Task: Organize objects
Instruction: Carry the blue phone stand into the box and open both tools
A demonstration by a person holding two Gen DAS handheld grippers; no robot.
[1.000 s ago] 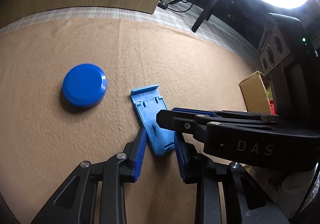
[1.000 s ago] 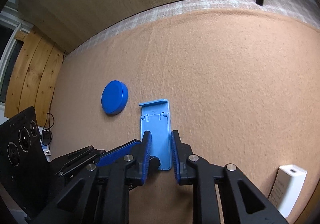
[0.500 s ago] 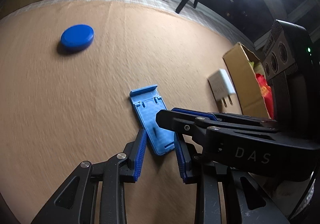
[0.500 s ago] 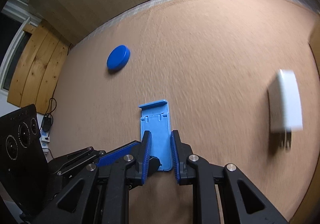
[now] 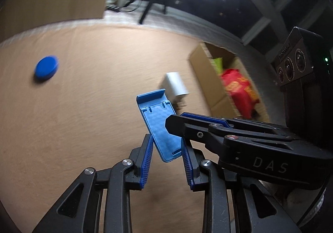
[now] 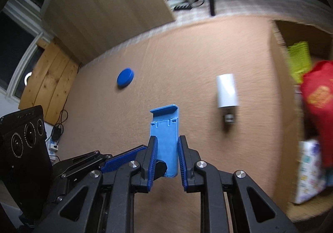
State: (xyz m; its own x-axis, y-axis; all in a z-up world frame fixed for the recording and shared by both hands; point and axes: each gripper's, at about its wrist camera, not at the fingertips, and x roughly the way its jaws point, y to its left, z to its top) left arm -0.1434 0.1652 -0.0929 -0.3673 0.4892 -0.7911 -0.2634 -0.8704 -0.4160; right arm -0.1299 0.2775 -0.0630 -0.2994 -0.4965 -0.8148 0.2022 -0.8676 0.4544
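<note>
A light blue phone stand (image 5: 158,122) (image 6: 165,128) hangs above the tan cloth, held by both grippers. My left gripper (image 5: 166,139) is shut on its lower end, a blue pad on either side edge. My right gripper (image 6: 167,139) is shut on the same stand across its width. In the left wrist view the right gripper (image 5: 172,122) reaches in from the right over the stand. The left gripper's finger (image 6: 122,160) comes in from the left in the right wrist view. A blue round disc (image 5: 46,68) (image 6: 125,77) lies far left on the cloth.
A white charger plug (image 5: 176,87) (image 6: 226,91) lies on the cloth just beyond the stand. To the right stands an open cardboard box (image 5: 205,74) (image 6: 285,108) holding a red bag (image 5: 239,91) (image 6: 318,95) and green items. A wooden board leans at the back left.
Both grippers rose and carried the stand to the right. The blue disc dropped away to the left and shrank. The charger and the cardboard box came into view.
</note>
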